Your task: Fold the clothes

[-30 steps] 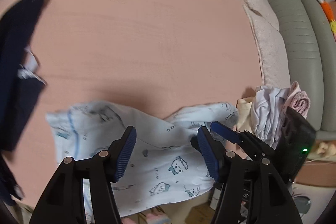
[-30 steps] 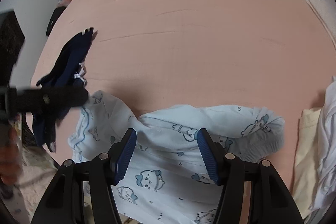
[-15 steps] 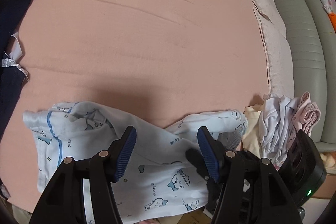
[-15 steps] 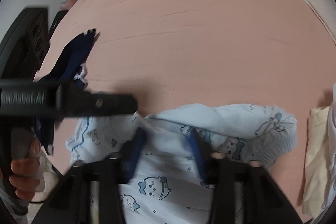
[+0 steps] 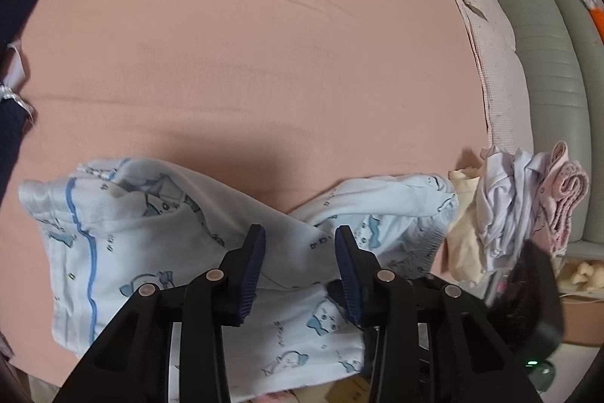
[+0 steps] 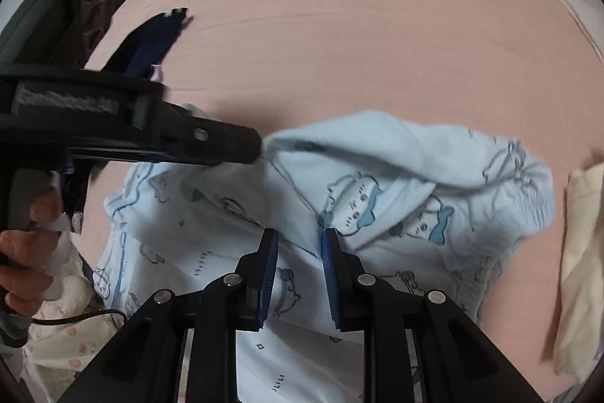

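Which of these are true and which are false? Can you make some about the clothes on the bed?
1. The pyjamas are light blue with cartoon animals. True.
2. The sheet is green. False: it is pink.
3. A dark garment lies left of the pyjamas. True.
4. The pile is on the floor. False: it sits at the bed's right edge.
5. The right gripper is over bare sheet. False: over the pyjamas, jaws closing.

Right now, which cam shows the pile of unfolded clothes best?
Left wrist. The pile of unfolded clothes shows whole there: cream, white and pink pieces at the bed's right edge, beside the light blue printed garment. The right wrist view catches only a cream strip at its right border.
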`<state>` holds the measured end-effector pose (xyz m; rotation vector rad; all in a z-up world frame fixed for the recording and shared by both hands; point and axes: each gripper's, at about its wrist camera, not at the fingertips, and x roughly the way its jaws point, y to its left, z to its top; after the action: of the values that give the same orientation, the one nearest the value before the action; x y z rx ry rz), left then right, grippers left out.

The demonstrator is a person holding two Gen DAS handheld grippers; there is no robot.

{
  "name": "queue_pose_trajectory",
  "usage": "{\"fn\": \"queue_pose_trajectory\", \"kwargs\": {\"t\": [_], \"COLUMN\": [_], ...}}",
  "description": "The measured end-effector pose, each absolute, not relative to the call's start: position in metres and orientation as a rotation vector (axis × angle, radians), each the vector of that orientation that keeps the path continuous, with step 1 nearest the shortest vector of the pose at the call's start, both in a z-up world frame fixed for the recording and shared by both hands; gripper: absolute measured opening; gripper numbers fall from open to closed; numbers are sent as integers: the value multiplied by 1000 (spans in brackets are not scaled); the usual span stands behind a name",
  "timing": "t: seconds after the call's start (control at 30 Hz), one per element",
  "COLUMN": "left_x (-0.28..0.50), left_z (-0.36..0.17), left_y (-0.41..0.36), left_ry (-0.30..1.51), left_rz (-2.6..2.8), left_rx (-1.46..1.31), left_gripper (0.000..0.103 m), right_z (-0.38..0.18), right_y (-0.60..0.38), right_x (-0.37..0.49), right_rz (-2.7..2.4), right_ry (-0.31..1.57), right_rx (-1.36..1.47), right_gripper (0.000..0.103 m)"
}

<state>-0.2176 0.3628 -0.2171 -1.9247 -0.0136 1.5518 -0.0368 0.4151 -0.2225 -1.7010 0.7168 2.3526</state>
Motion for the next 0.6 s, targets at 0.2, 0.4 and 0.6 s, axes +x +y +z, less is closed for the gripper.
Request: {"fn": "queue_pose_trajectory", "kwargs": {"t": [0.2,0.4,0.6], "left_x": [-213,-191,-182], "left_z": [-216,-224,-228], "left_y": [373,377,363], "left_ry": [26,181,172], "left_rz": [1568,1643,1685], "left_rx": [-1903,-1809,-1747], "left_gripper": [50,34,26], "right_z": [-230,-228,-223], "right_y": [412,406,408], "right_x": [-34,-31,-28], "right_rz": [2343,2362,2341], "right_ry": [701,654,651], "right_rx": [-1695,-1683,-1729], "right_gripper": [22,22,23]}}
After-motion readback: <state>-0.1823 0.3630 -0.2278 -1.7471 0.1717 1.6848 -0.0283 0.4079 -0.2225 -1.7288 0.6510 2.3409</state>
